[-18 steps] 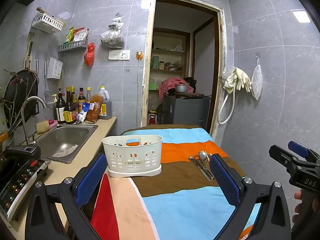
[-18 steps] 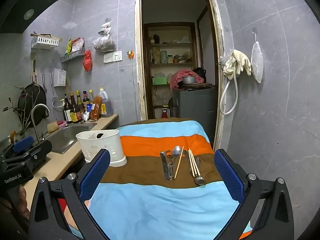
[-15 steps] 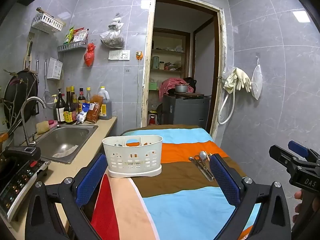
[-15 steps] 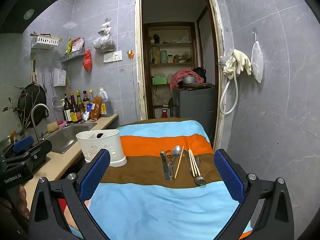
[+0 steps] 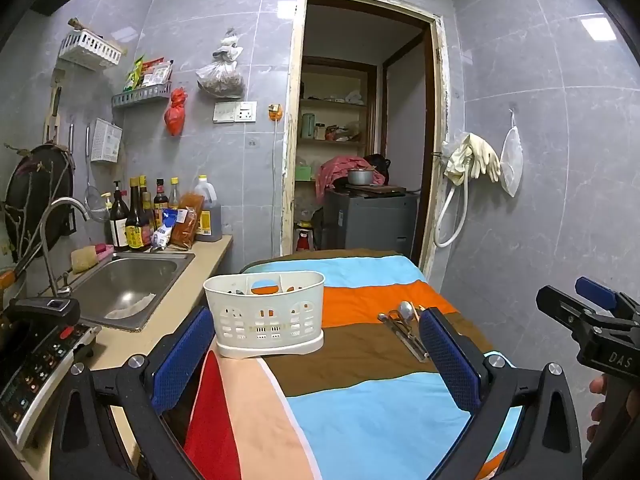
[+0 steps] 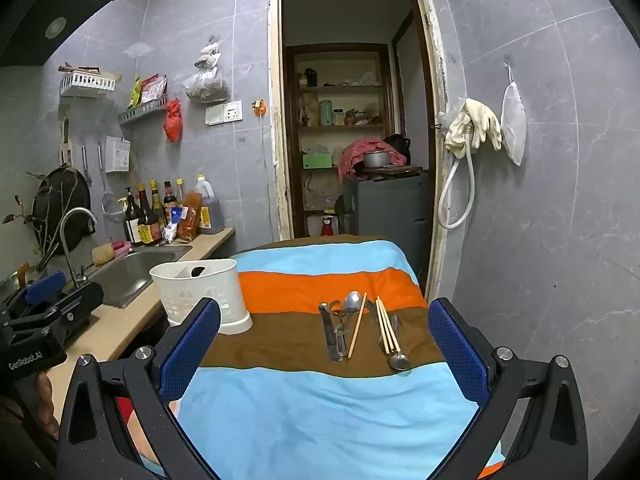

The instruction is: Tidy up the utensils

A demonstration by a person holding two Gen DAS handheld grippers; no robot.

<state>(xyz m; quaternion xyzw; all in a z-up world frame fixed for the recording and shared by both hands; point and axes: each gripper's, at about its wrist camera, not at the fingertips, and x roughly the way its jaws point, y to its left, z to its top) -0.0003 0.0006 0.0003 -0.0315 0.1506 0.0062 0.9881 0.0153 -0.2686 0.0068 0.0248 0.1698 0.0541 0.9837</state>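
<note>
Here, both grippers hover over a striped cloth (image 6: pixel 320 420), jaws spread wide and grasping nothing: left gripper (image 5: pixel 316 356), right gripper (image 6: pixel 324 344). A white caddy (image 5: pixel 266 314) stands upright at the cloth's left edge, beside the sink (image 5: pixel 124 288). The utensils (image 6: pixel 362 330) lie loose on the brown stripe, well apart from the caddy: 2 spoons, several chopsticks, and dark metal pieces too small to identify.

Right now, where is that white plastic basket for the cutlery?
The white caddy stands on the striped cloth's left edge, beside the sink, left of the loose utensils.
</note>
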